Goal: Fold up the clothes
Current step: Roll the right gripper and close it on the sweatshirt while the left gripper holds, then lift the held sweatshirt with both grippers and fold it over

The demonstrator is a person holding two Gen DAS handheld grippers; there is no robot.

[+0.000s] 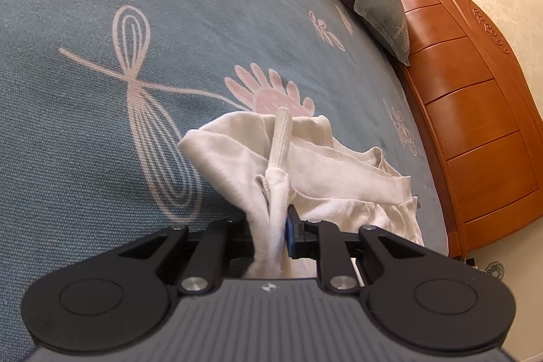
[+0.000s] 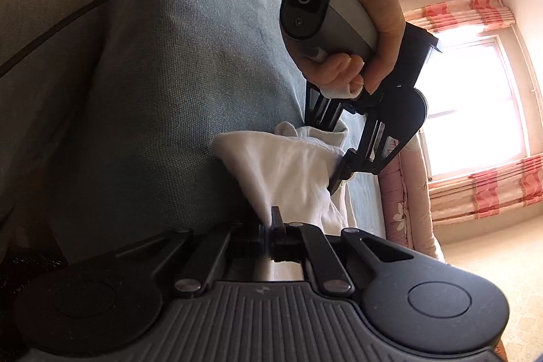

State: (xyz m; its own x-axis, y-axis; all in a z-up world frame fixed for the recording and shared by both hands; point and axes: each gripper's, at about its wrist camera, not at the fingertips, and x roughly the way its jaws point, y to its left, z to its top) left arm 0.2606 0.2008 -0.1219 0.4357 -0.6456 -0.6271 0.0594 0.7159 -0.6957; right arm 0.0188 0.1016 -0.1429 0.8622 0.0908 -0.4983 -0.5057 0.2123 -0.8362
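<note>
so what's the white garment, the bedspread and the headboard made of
White garment: looks like soft cotton knit, matte, with ribbed trim and limp folds. Bedspread: coarse woven fabric, grey-blue with pink motifs; the weave grain shows plainly. Headboard: seemingly wood, glossy orange-brown varnish, panelled with carved scrolls; solid or veneer cannot be told.

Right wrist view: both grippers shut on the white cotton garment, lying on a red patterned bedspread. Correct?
One thing is wrong: the bedspread is blue-grey with pale pink motifs, not red, as the left wrist view shows plainly. The rest holds: left gripper and right gripper are both shut on the white cotton garment.
</note>
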